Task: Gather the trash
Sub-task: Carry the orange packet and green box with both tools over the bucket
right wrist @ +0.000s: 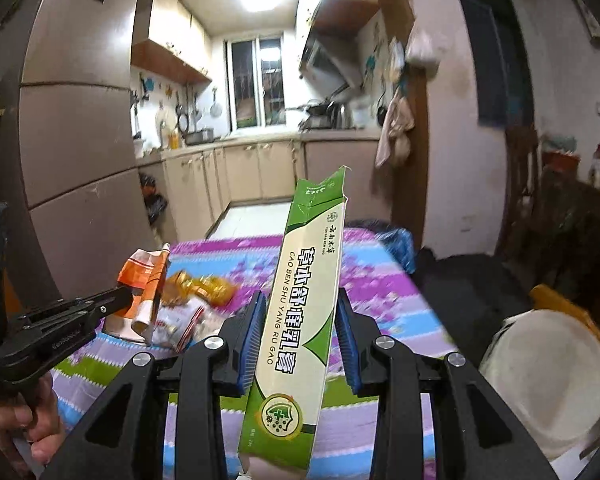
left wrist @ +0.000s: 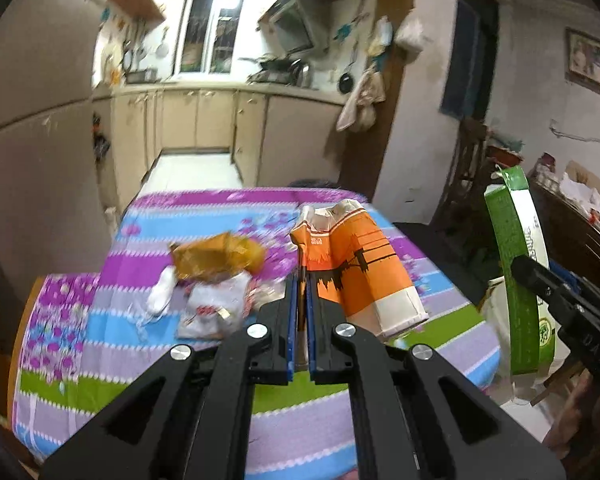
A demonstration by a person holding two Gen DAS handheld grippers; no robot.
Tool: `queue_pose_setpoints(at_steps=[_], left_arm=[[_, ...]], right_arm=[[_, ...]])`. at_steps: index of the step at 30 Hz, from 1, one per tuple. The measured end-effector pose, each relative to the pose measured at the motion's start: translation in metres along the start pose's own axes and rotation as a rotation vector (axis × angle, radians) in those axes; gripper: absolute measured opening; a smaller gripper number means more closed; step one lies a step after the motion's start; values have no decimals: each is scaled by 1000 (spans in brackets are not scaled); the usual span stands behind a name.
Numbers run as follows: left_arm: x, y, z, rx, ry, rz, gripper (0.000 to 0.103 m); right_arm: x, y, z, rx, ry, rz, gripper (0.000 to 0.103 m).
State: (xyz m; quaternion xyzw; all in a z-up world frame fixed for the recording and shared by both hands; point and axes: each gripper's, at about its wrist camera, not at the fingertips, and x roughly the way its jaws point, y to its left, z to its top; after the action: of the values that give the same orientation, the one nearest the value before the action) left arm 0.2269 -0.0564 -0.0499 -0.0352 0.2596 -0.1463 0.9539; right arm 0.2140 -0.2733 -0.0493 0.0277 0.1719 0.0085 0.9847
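My left gripper (left wrist: 302, 280) is shut on the edge of an orange and white carton (left wrist: 356, 264) and holds it above the table; the carton also shows in the right wrist view (right wrist: 146, 288). My right gripper (right wrist: 302, 316) is shut on a long green and white box (right wrist: 300, 320), held upright; the box also shows at the right of the left wrist view (left wrist: 518, 272). A crumpled gold wrapper (left wrist: 216, 254) and a white plastic wrapper (left wrist: 214, 308) lie on the striped tablecloth (left wrist: 148, 352).
A white bin (right wrist: 548, 384) stands to the right of the table, below its edge. A kitchen with cabinets and a window lies beyond the table. A dark cluttered sideboard (left wrist: 580, 208) is at the far right.
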Motion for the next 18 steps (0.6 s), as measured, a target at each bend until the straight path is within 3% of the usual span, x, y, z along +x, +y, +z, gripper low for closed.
queue_pose_setpoints(at_steps=[14,18], left_arm=[[-6,-107,34,162,-91,-161,3],[0,-149,41,207,-87,-238,3]], right_arm=[[-68,-80,34,41,-92,-146,36],[-85,-122,42,73,-91,-198,36]])
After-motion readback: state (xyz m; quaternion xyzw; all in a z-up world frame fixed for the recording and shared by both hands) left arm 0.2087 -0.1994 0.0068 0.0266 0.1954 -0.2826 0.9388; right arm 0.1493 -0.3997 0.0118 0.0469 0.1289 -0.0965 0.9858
